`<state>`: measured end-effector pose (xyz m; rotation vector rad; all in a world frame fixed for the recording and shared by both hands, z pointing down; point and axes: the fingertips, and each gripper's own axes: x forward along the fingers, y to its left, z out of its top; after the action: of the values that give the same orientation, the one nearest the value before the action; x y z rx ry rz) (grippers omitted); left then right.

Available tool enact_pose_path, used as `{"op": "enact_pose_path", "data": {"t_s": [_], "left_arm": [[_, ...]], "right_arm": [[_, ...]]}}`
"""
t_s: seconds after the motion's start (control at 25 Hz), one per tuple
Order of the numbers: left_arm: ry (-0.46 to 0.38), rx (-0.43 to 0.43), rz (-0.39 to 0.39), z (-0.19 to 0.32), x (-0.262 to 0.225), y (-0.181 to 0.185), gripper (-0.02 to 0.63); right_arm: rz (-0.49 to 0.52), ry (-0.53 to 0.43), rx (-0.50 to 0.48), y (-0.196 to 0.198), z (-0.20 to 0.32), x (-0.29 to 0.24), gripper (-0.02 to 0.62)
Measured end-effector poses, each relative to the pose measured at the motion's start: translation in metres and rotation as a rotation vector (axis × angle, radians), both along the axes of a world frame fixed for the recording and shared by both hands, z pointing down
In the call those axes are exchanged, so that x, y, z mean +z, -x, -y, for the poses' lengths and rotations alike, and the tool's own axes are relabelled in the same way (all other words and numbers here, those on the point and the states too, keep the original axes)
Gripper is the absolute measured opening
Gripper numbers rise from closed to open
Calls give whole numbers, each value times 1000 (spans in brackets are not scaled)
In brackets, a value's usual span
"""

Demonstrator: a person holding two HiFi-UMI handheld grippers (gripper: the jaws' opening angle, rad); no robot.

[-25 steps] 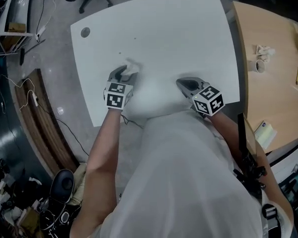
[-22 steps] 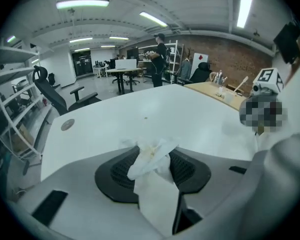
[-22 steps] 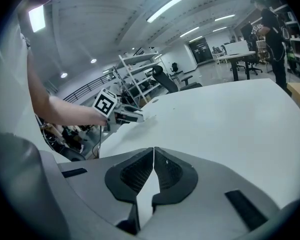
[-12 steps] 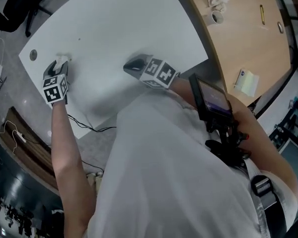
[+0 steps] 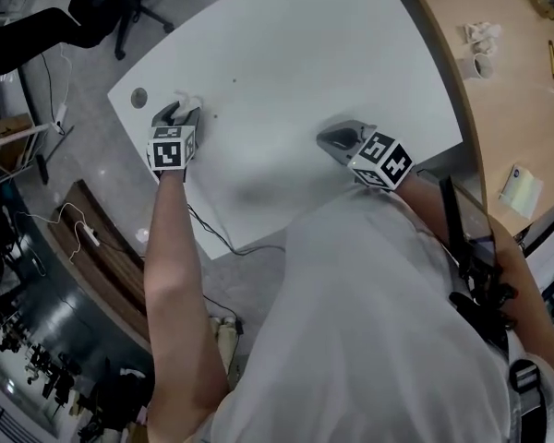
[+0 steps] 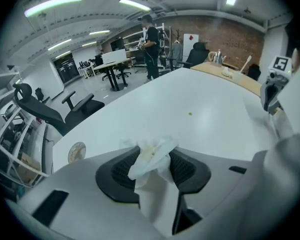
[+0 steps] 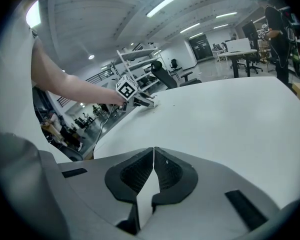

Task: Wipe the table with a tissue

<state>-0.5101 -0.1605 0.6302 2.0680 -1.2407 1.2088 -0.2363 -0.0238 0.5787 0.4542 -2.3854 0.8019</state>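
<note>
**A:** Left gripper view first. The left gripper has its jaws clamped on the tissue, a bunched wad between the pads that pokes out past the tips.

**B:** Where on the table?

**A:** Just beside the round cable port, on the side toward the table's middle. In the head view the tissue looks down at the surface. Can't tell if it's pressed flat.

**B:** Right gripper?

**A:** Jaws together, nothing in them, well apart from the port. Looks idle.

**B:** Step?

**A:** Wiping, I'd say, at the port-end corner. A small speck sits beyond the port toward the middle, probably worth a pass.

**B:** How to do it well?

**A:** Grip firm so the wad doesn't slip out. Press lightly, with tissue on the tabletop and not the jaw tips. Use overlapping strokes away from the port. Don't snag the port's rim or run off the edge.
</note>
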Motion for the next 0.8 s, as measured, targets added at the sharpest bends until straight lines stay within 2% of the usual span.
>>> {"op": "enact_pose_path", "data": {"t_s": [0.28,0.48,0.6,0.72,0.8], "left_arm": [[-9,69,49,-17,-2,-24,158],[-84,55,67,-45,-1,-48,156],[-98,45,75,-54,0,-63,155],[-87,43,55,-59,0,-80,156],[-74,59,11,-66,0,-100,156]], "right_arm": [[19,0,21,5,8,2,17],[39,7,18,10,5,2,17],[38,8,5,7,1,3,17],[39,6,-4,4,1,3,17],[43,4,-10,3,1,2,17]]}}
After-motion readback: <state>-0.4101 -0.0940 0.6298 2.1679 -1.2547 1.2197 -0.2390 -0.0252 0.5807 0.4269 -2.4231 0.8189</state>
